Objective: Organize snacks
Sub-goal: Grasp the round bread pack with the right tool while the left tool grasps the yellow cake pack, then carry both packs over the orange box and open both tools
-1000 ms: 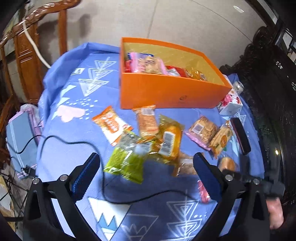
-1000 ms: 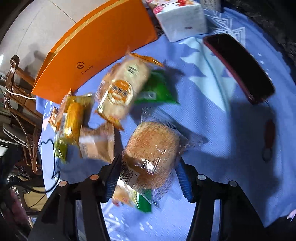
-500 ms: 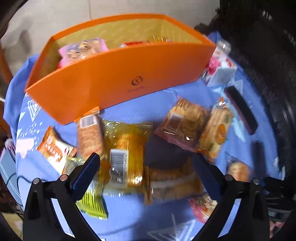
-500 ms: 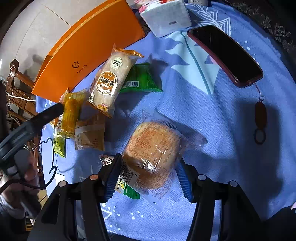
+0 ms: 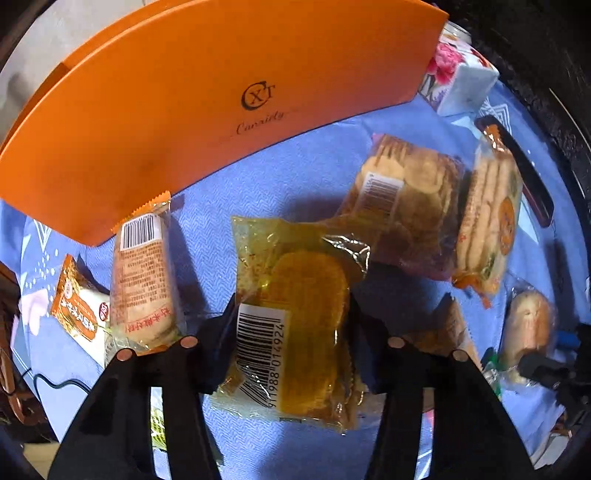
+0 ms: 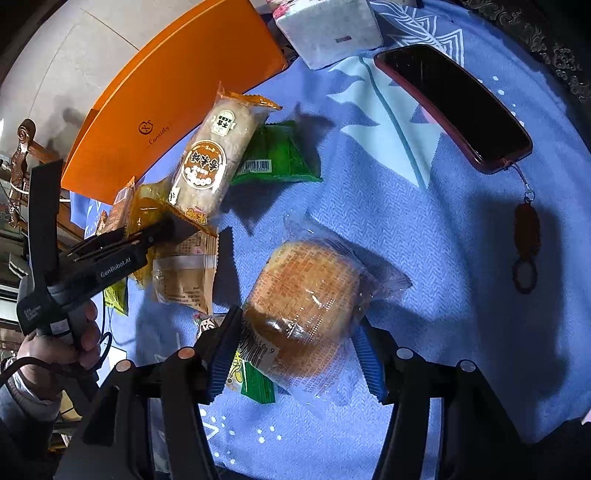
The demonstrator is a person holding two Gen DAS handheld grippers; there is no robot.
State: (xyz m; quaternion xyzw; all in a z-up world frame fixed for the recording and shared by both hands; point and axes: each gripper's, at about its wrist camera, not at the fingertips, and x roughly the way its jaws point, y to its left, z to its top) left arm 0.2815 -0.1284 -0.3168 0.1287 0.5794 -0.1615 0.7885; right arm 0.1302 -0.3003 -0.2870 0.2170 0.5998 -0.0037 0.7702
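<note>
A yellow snack packet (image 5: pixel 295 295) with a barcode label lies on the blue cloth in the left wrist view. My left gripper (image 5: pixel 291 310) straddles it, jaws closing, pads against both its sides. The same left gripper (image 6: pixel 162 229), held by a hand, shows in the right wrist view. My right gripper (image 6: pixel 297 347) is shut on a round bun in clear wrap (image 6: pixel 306 288). The orange box (image 5: pixel 221 92) stands just beyond the loose snacks; from here only its outer wall shows.
Other packets lie around: a long orange one (image 5: pixel 140 273), a biscuit pack (image 5: pixel 410 206), a cracker pack (image 6: pixel 210 158), a green packet (image 6: pixel 277 155). A dark phone (image 6: pixel 454 107) with a charm and a tissue pack (image 6: pixel 328 26) sit at the right.
My left gripper dropped toward the table, moved in closer to the box, and closed from wide open around the yellow packet. The right gripper stayed over the bun.
</note>
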